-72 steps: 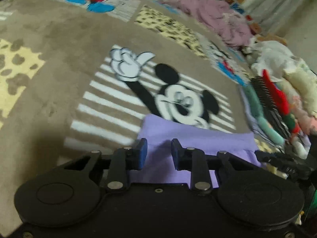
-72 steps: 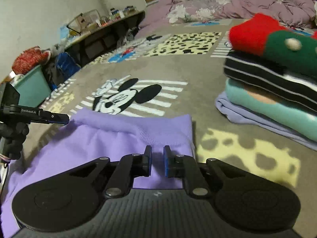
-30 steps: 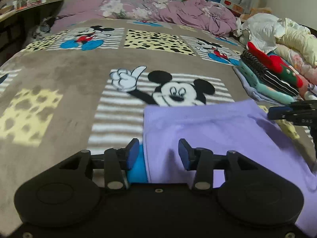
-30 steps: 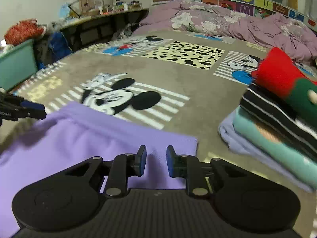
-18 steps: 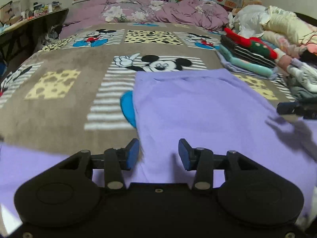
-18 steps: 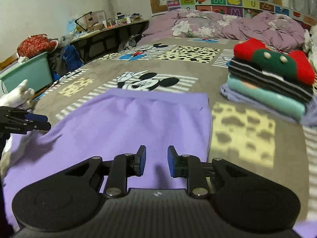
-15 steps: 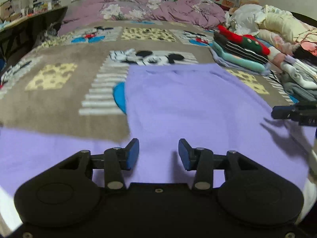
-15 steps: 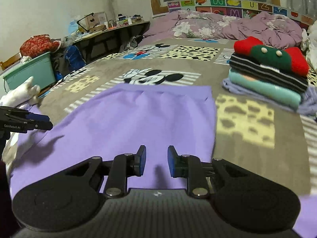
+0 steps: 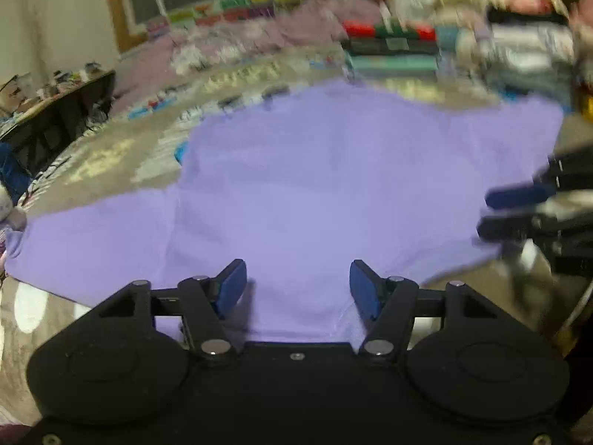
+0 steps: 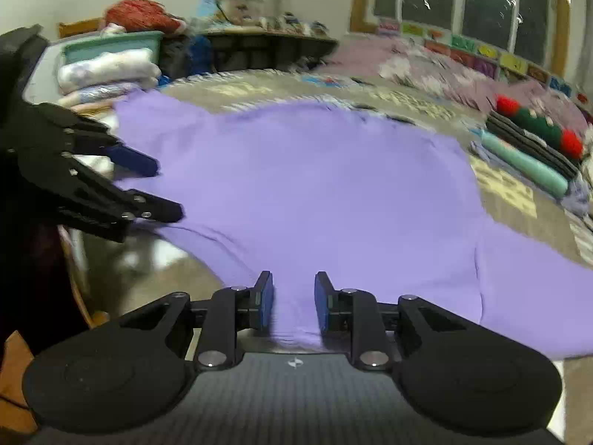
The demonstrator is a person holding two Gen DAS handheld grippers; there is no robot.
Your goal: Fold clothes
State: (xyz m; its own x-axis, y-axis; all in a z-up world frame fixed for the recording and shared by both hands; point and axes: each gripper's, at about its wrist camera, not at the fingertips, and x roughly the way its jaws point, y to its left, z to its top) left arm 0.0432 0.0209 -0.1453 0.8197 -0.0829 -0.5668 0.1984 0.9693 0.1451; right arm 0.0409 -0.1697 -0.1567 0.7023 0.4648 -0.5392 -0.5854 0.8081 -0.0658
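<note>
A purple long-sleeved garment [image 9: 326,185] lies spread flat on the patterned bed blanket [image 9: 111,148], one sleeve reaching left [image 9: 81,244] and the other right [image 10: 537,304]. My left gripper [image 9: 298,285] hovers over its near edge, open wide with nothing between the fingers. In the right wrist view the left gripper [image 10: 148,185] appears side-on, also open. My right gripper [image 10: 293,304] stands open by a narrow gap, with the garment's near edge [image 10: 294,330] running between its fingers. The left wrist view catches the right gripper [image 9: 507,213] at the garment's right side. Both views are motion-blurred.
A stack of folded clothes [image 10: 530,152], topped by a red and green piece, stands at the far right of the bed. A crumpled pink quilt [image 10: 407,63] lies at the back. A teal bin [image 10: 111,42] and a folded pile [image 10: 107,70] stand left; glossy floor [image 10: 148,259] shows below.
Both grippers have drawn back toward the near edge, so the whole garment with its sleeves now shows. The left gripper's fingers have spread wider; the right gripper's gap is unchanged.
</note>
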